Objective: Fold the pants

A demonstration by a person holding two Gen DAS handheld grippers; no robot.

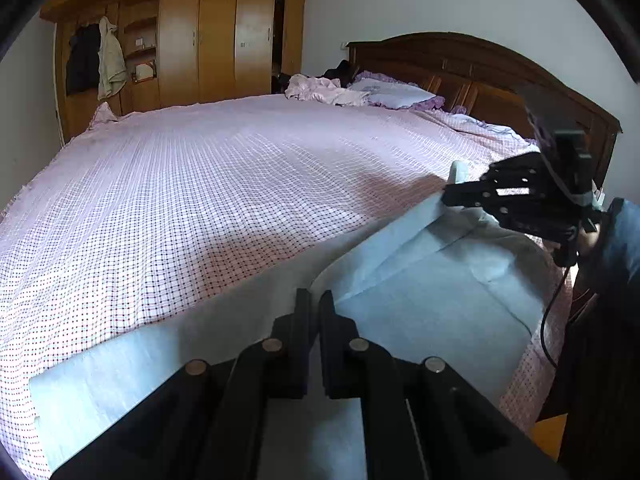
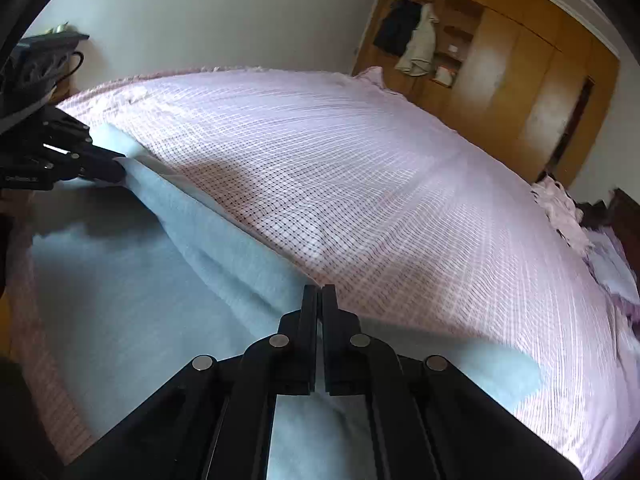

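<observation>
Light blue pants (image 1: 420,300) lie along the near side of a bed with a pink checked sheet (image 1: 200,180). In the left wrist view my left gripper (image 1: 314,296) is shut on the far edge of the pants, which rises in a ridge. To the right, my right gripper (image 1: 446,196) pinches the same edge, with a corner of cloth sticking up behind its tips. In the right wrist view my right gripper (image 2: 319,290) is shut on the edge of the pants (image 2: 120,280). My left gripper (image 2: 118,168) holds the raised edge at the far left.
The checked sheet (image 2: 360,160) stretches far beyond the pants. A pillow (image 1: 396,94) and crumpled pink clothes (image 1: 320,90) lie by the dark wooden headboard (image 1: 480,68). A wooden wardrobe (image 1: 200,40) stands past the bed. A person's dark sleeve (image 1: 616,240) is at the right.
</observation>
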